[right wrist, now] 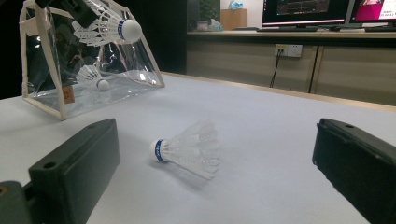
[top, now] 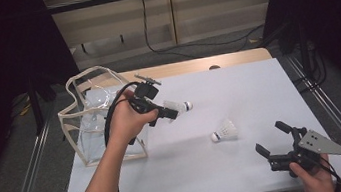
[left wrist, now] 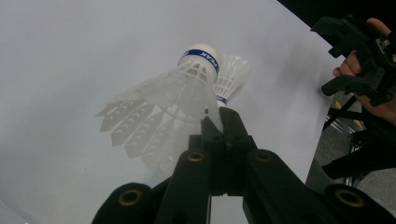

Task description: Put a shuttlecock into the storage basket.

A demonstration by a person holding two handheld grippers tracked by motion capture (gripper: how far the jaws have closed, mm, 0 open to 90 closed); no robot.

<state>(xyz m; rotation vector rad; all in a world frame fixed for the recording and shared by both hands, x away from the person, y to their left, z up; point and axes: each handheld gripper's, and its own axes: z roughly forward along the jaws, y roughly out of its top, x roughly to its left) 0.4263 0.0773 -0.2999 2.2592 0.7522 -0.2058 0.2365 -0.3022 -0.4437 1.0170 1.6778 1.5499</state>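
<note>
White table (top: 238, 91) from above: my left hand-held gripper (top: 173, 111) carries a shuttlecock (top: 180, 106) beside the clear bag (top: 78, 119); a second shuttlecock (top: 225, 130) lies loose. Along my left jaws, they pinch the carried one's skirt. Along my right hand-held gripper (right wrist: 215, 158), jaws spread, empty; one shuttlecock in the bag (right wrist: 92, 76). One bagged, I'd say, two left.

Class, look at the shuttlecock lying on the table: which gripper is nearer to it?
Right. The right gripper sits open just beside the lying shuttlecock, facing it. The left gripper is raised farther off near the clear bag, clamping another shuttlecock.
</note>
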